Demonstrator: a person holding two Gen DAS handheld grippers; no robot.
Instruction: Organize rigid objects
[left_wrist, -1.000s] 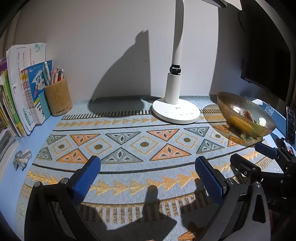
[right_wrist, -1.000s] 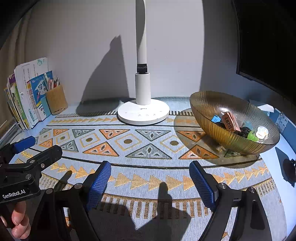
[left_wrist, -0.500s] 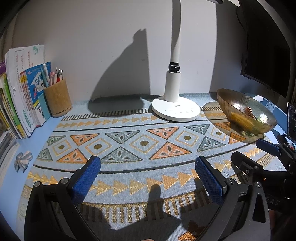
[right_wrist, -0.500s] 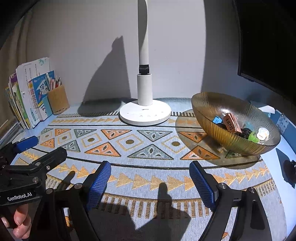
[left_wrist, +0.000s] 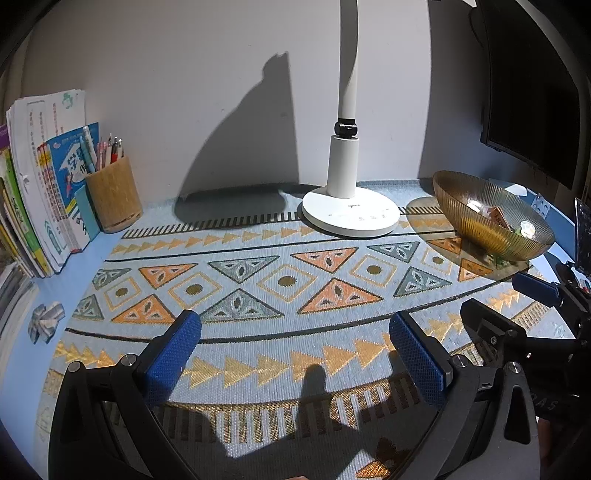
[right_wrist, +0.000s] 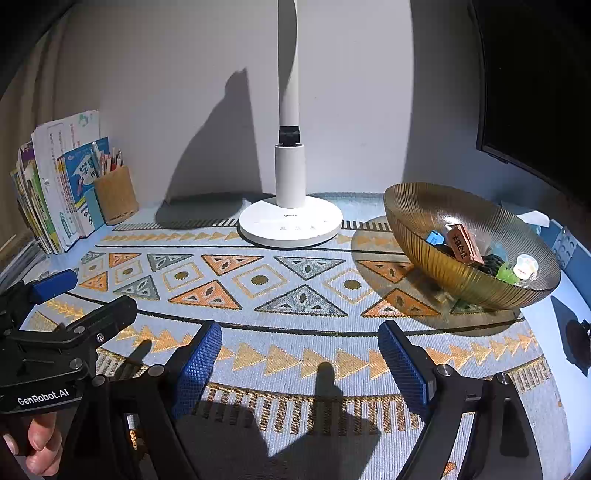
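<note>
Right, quick rundown for you:
Left gripper (left_wrist: 291, 343): your blue pads stand wide apart, nothing between them, low centre of the left wrist view over the patterned woven mat (left_wrist: 280, 280).
Right gripper (right_wrist: 299, 350): wide too, holding nothing, bottom centre of the right wrist view; your left tool shows at its lower left with your fingers (right_wrist: 40, 443) on the handle.
Ribbed amber glass bowl (right_wrist: 436, 254): right of frame on the mat's edge, upright.
Bowl contents: brown rectangular block with writing (right_wrist: 463, 245) leaning inside, small blue piece (right_wrist: 434, 237) just beside it, green bit (right_wrist: 506, 273) and round white piece (right_wrist: 524, 266) toward the right rim, something dark between, can't tell what.
White desk lamp (right_wrist: 290, 221): round base upper centre, left of the bowl.
Tan pen cup (left_wrist: 112, 195): upper left, beside upright books (left_wrist: 40, 199).
Crumpled silver wrapper (left_wrist: 46, 319): left edge, off the mat.
</note>
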